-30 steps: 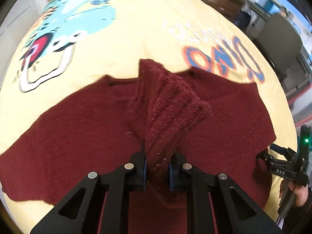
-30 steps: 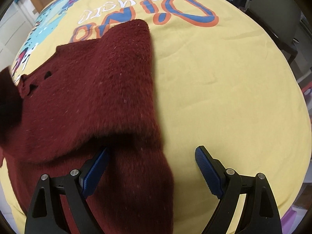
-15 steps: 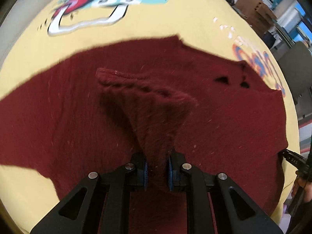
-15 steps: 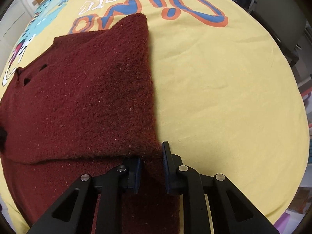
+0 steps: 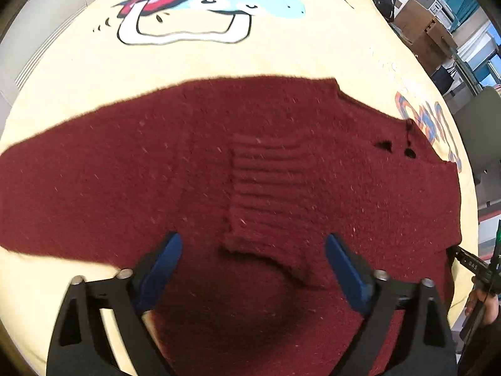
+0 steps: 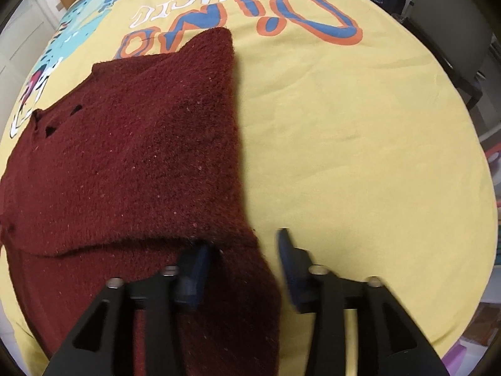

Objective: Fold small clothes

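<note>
We find the dark red knitted sweater (image 5: pixel 250 169) lying flat on the yellow printed cloth (image 6: pixel 360 144) that covers the surface, its long axis running across the left wrist view, from the left edge of that view towards the right, where the neckline with its small dark openings (image 5: pixel 394 148) sits. A ribbed cuff (image 5: pixel 269 181) lies folded in upon the body of the garment, directly ahead of the left claw (image 5: pixel 250 266). That claw's jaws are opening and already stand wide; the cuff's lower edge lies between and just beyond them, but the pads do not press on it and it holds nothing. The right claw (image 6: pixel 242 261) stands at the garment's right-hand folded edge, near the surface's near edge; its jaws are opening too, a strip of knit lies between them beside the left pad, and we judge it released rather than gripped. In our judgement the coming move turns on this: the sweater extends forward and away from both claws, the left claw over its middle, the right at its side edge, so each hand is nearest its own end of the near hem for a fold away from the person. Writing: the cloth bears large blue and orange letters reading "Dino" (image 6: pixel 300 15), seen inverted, with smaller white script (image 6: pixel 194 3) beside it that we cannot read with confidence. The claw seen at the right edge of the left wrist view carries small white marking (image 5: pixel 471 263), too small to read.
</note>
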